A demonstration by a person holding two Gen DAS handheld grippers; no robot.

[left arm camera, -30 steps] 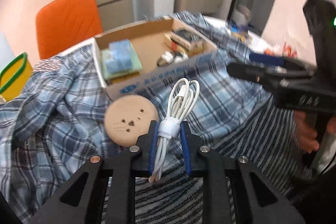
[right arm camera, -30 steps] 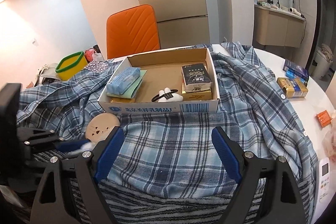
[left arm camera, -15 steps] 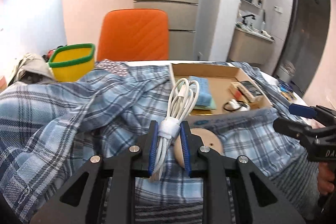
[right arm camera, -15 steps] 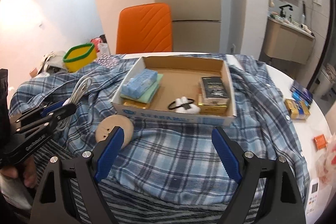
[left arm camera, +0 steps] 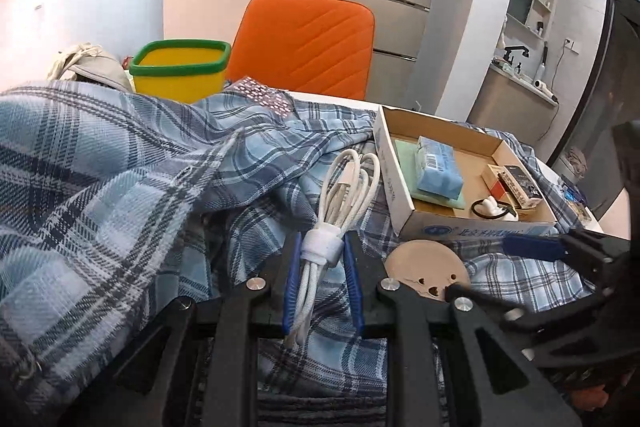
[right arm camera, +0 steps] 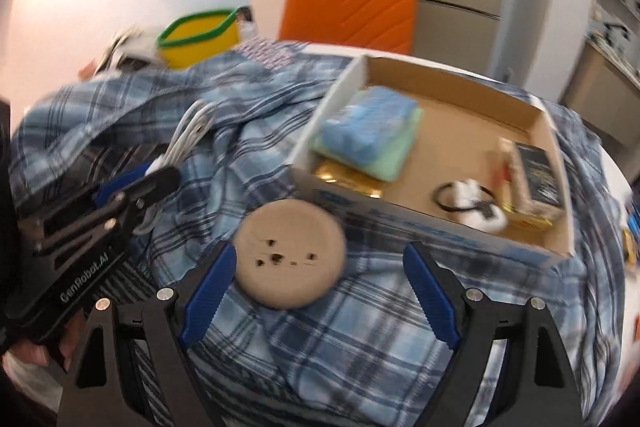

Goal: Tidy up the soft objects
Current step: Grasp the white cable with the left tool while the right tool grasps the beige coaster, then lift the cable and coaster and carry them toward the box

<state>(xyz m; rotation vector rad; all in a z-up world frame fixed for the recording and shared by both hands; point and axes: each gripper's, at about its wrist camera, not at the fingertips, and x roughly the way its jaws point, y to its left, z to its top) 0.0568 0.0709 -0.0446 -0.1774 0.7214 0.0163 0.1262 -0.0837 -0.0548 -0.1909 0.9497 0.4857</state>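
Left gripper is clamped on the white cable bundle at its wrapped waist, blue pads pressing it from both sides. The bundle's long axis runs along the fingers: looped end pointing away toward the far side of the room, loose ends hanging back near the gripper's body. It is held above the rumpled blue plaid shirt that covers the surface. Right gripper has its jaws wide apart with nothing between the pads, hovering over the plaid shirt. A tan round disc with small holes lies flat on the cloth just beyond that gap, nearer the left pad. Just past the disc, to the right, sits the open cardboard box, holding a blue soft pack on a green pad, a black hair tie and a dark small box.
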